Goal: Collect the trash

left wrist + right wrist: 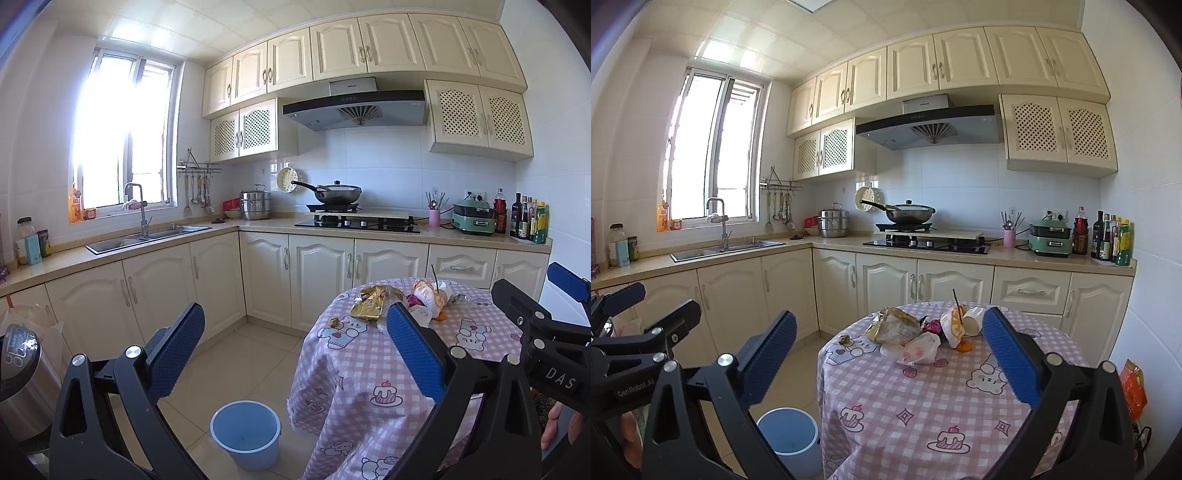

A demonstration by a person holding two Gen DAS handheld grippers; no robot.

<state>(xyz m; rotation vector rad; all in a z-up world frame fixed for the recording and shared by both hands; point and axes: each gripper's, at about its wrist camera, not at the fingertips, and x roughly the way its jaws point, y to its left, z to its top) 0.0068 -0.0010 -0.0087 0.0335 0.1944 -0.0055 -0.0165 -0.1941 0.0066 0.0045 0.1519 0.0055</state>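
Trash lies on a round table with a pink checked cloth (923,406): a gold foil bag (892,326), a white plastic bag (916,350), an orange-and-white wrapper (951,326), a tipped paper cup (973,321), a small orange (964,346) and a small crumb-like scrap (844,339). The gold bag (373,302) and wrapper (428,295) also show in the left wrist view. A pale blue bin (245,434) stands open on the floor left of the table; it also shows in the right wrist view (788,439). My left gripper (295,347) and right gripper (890,354) are open and empty, short of the table.
Cream kitchen cabinets and a counter (258,223) run along the back and left walls, with a sink (147,236), a stove and wok (332,194) and bottles. A steel appliance (22,376) stands at the far left. An orange bag (1132,387) lies right of the table.
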